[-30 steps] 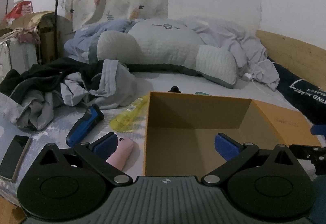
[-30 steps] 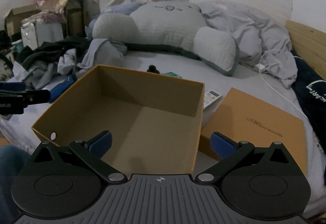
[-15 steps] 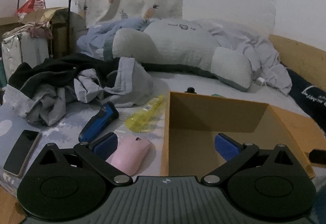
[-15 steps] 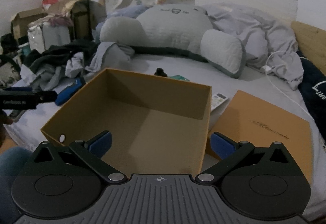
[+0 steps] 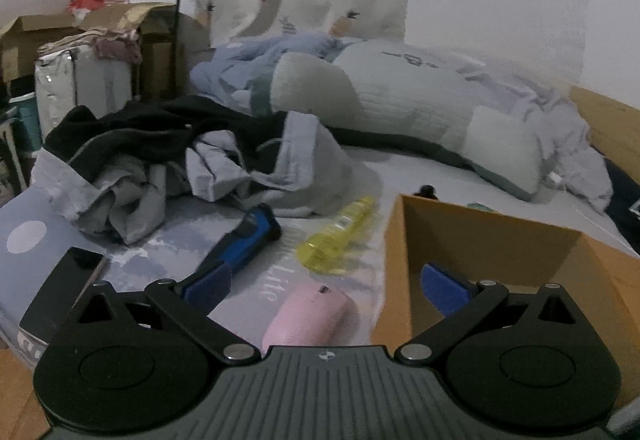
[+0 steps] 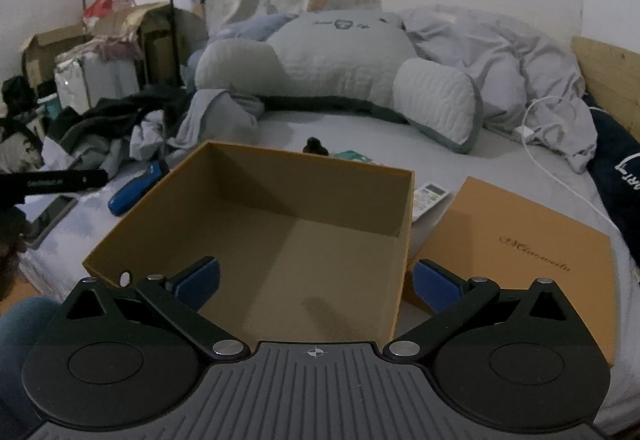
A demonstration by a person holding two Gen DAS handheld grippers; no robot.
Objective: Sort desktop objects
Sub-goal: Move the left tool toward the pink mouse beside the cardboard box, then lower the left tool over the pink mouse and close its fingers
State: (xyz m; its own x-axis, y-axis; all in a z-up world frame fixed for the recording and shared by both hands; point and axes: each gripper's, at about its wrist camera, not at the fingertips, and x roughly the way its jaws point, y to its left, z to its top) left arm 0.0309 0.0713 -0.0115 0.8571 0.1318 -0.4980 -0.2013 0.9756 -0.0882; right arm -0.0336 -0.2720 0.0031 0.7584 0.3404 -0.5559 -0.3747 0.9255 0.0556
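Note:
An open, empty orange cardboard box [image 6: 256, 236] sits on the bed; it also shows at the right of the left wrist view [image 5: 492, 240]. My left gripper [image 5: 324, 286] is open and empty, just above a pink mouse [image 5: 308, 316] that lies between its fingers, left of the box. A blue shaver [image 5: 244, 240] and a yellow bottle [image 5: 336, 236] lie beyond the mouse. A black phone [image 5: 60, 288] lies at the left. My right gripper [image 6: 316, 280] is open and empty over the box's near edge.
The box lid [image 6: 516, 260] lies right of the box, with a white remote [image 6: 428, 196] between them. A small black object [image 6: 314, 146] and a green packet [image 6: 352, 156] lie behind the box. Piled clothes [image 5: 180, 160], a large pillow [image 6: 340, 76] and a white cable [image 6: 560, 160] surround the area.
My left gripper has swung left, away from the box, so the pink mouse now lies between its open fingers. My right gripper has drawn back slightly and stays over the box.

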